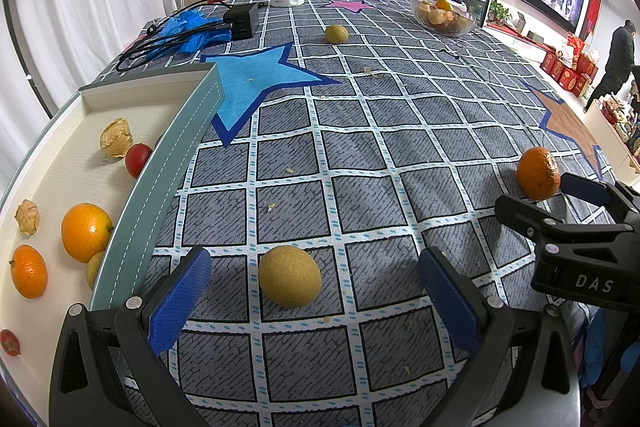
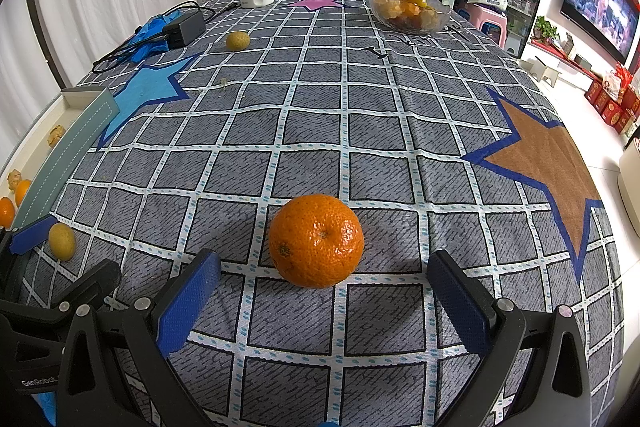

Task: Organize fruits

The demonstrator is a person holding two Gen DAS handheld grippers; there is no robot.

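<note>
nearest, left gripper (image 1: 316, 301) spread wide, fingers either side of a yellow-green fruit (image 1: 289, 275) on the checked tablecloth (image 1: 360, 155), not touching it. right gripper (image 2: 324, 301) likewise spread wide, flanking a mandarin (image 2: 316, 241) that sits just ahead of the fingertips, nothing pinched yet. both fruits lying loose on the cloth, so two pickups lined up but not yet made.

just to the left, a tray (image 1: 160, 163) with a grey-green stitched rim, already holding part of the sorting: an orange (image 1: 86, 231), a small mandarin (image 1: 28, 271), a cherry tomato (image 1: 138, 159), another tomato (image 1: 10, 342) at the edge, two papery husked fruits (image 1: 116, 138) and a yellow-green fruit peeking over the rim (partly hidden). probably the collecting place, with room left inside.

farther off, one more small yellow-green fruit (image 1: 336, 33) alone on the cloth, well apart from both grippers. beyond it a glass bowl (image 1: 444, 15) of mixed fruit near the far edge; hard to say whether that counts as sorted or waiting.

by the look of it, roughly midway: several pieces in the tray, three loose on the table.
</note>
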